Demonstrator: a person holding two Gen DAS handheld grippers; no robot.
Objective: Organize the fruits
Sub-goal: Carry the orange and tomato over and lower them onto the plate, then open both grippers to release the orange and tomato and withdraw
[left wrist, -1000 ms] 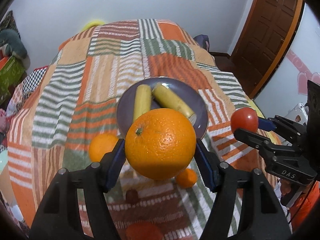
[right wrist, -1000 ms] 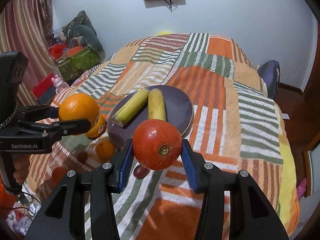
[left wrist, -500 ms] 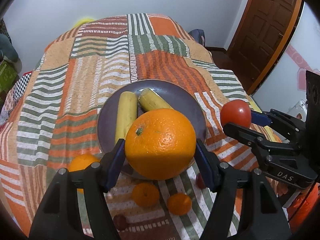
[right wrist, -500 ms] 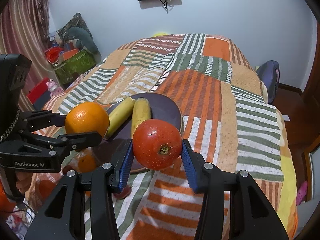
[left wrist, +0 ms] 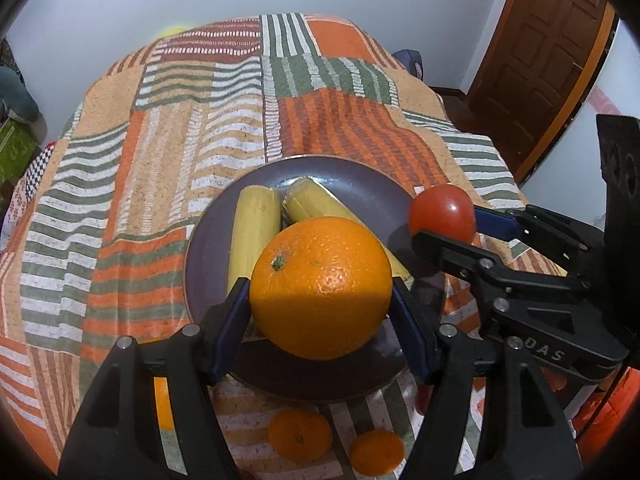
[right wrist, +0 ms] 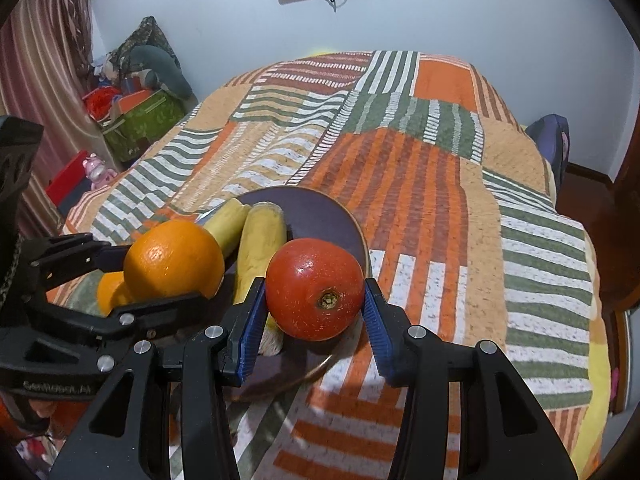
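My left gripper (left wrist: 320, 312) is shut on a large orange (left wrist: 320, 286) and holds it above the near part of a dark purple plate (left wrist: 352, 184). Two yellow bananas (left wrist: 254, 228) lie on the plate. My right gripper (right wrist: 316, 312) is shut on a red tomato (right wrist: 316, 288) above the plate's right rim (right wrist: 344, 216). The right gripper with the tomato (left wrist: 442, 212) shows in the left wrist view, and the left gripper with the orange (right wrist: 174, 258) in the right wrist view.
The plate lies on a bed with a striped patchwork blanket (left wrist: 168, 128). Small oranges (left wrist: 300, 434) lie on the blanket in front of the plate. A wooden door (left wrist: 544, 56) is to the right. Boxes and clutter (right wrist: 136, 120) stand left of the bed.
Both grippers have moved forward with their fruit, from in front of the plate to over it. The small oranges on the blanket now lie behind the left gripper's fingertips.
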